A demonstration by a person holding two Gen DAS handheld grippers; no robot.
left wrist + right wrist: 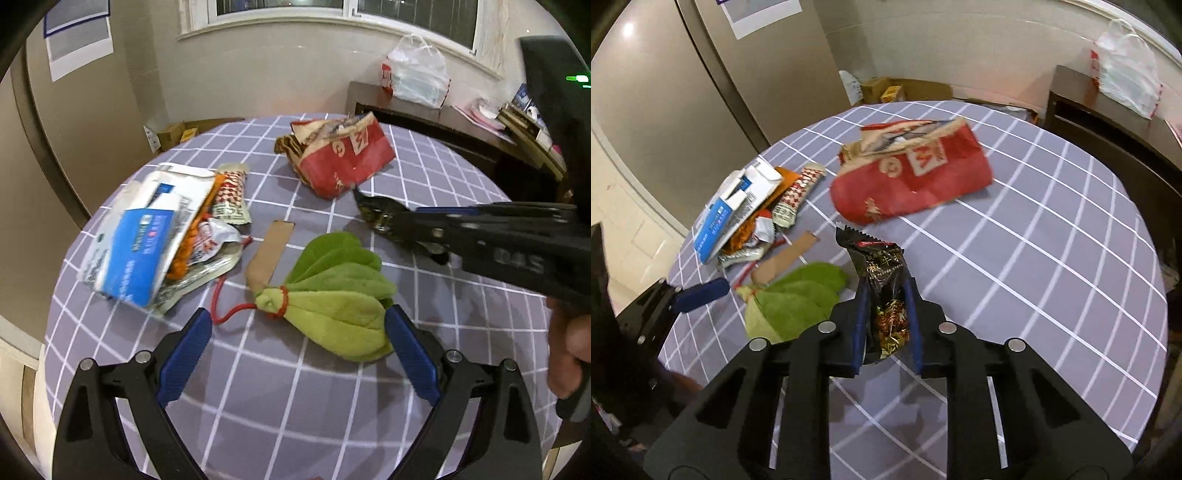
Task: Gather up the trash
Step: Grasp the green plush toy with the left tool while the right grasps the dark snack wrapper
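Black snack wrapper (886, 295): clamped between the right gripper (886, 314) fingers, lifted just near of the red paper bag (912, 177).
Handling: judged light, thin, crinkly and slippery; a mid-body pinch suits it.
Left gripper (299, 332): jaws wide apart, hovering over the green cloth bundle (332, 291).
Pile (162, 232): blue-white carton and wrappers, far left on the checked tablecloth (295, 398).
Red bag: soft, crumples; take its open rim.
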